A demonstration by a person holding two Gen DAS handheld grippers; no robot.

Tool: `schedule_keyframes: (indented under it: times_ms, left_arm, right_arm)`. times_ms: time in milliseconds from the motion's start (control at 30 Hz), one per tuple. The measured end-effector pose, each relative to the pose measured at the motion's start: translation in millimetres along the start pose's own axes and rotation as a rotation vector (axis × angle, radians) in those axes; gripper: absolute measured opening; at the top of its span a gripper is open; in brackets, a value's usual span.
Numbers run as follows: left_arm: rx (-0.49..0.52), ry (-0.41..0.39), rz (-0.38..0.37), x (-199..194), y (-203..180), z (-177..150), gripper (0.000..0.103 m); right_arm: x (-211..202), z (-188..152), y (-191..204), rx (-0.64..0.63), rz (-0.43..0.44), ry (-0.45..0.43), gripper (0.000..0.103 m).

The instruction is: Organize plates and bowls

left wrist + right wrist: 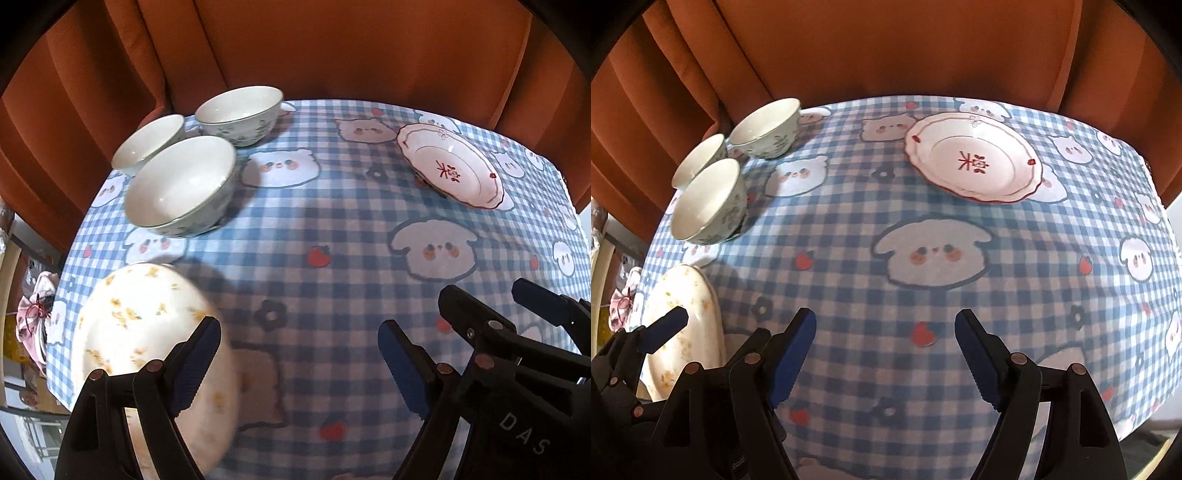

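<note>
Three white bowls with green leaf print stand at the table's far left: a near one [181, 186] [709, 203], a small one [147, 144] [698, 160] and a far one [238, 114] [764, 129]. A pink plate with red rim [450, 166] [973, 158] lies at the far right. A cream plate with yellow flowers [147, 332] [683, 332] lies at the near left, under my left gripper's left finger. My left gripper [299, 365] is open and empty above the cloth. My right gripper [886, 354] is open and empty; it also shows in the left wrist view [491, 314].
A blue checked tablecloth [332, 229] [923, 295] with cartoon animals covers the table. An orange curtain [332, 48] [886, 44] hangs behind the far edge. A pink cloth bundle [35, 314] lies beyond the table's left edge.
</note>
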State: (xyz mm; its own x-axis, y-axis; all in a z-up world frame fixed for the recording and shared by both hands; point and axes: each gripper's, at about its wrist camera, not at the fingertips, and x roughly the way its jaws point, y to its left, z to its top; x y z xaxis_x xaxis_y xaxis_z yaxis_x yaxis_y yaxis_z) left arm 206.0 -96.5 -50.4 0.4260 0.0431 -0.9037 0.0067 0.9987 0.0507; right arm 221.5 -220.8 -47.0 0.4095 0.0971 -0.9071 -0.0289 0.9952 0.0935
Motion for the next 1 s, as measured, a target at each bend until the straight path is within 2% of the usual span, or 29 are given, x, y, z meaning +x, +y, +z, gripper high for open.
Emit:
schedule_keyframes:
  times_ms: [167,300,467,1000]
  left_arm:
    - [-0.034,-0.008,0.012,7,-28,8,0.086]
    - [-0.059,0.011,-0.014,16,-51,17,0.084]
    - [-0.044,0.001,0.002,22,-77,33,0.083]
    - [-0.012,-0.099,0.045,50,-121,106,0.083]
  right_arm:
    - [7,8,-30,-0.008,0.046,-0.018,0.08]
    - [13,16,-55,-0.018,0.041,-0.021,0.08]
    - [19,28,-83,-0.019,0.033,-0.022,0.08]
    - [35,101,-138,0.019,0.026,-0.104,0.08]
